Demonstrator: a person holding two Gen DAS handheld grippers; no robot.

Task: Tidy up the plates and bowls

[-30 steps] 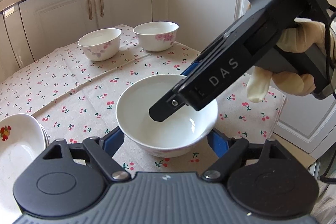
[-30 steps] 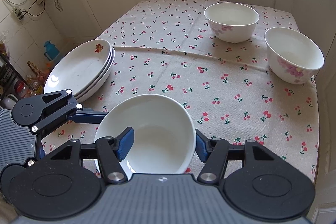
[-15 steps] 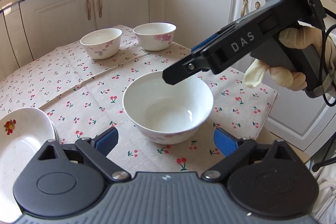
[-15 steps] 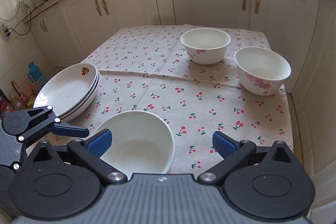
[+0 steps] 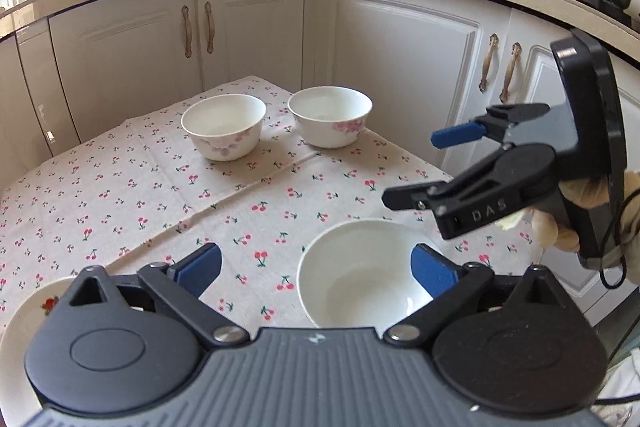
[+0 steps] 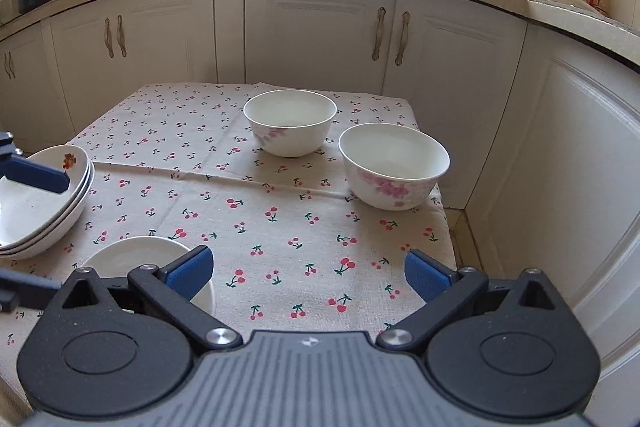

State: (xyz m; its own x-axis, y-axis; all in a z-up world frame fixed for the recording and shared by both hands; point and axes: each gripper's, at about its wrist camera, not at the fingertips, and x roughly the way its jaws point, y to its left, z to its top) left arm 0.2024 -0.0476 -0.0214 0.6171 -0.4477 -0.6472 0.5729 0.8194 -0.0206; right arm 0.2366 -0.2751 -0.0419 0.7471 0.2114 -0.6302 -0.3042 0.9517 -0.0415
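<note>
Bowls and plates on the cherry-print worktop [image 6: 280, 227], both grippers empty.
Left gripper [image 5: 316, 265], jaws just widened, and right gripper [image 6: 308, 269] both gape over the cloth; near bowl [image 5: 360, 279] sits free, two flowered bowls [image 6: 290, 121] [image 6: 394, 165] farther back, stacked plates [image 6: 44, 203] at left.

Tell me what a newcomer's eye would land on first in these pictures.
Probably the cherry-print tablecloth, with two pink-flowered bowls side by side at its far end. Next, the plain white bowl near the front edge, and the stack of plates at the left. Both grippers stand open, holding nothing.
</note>
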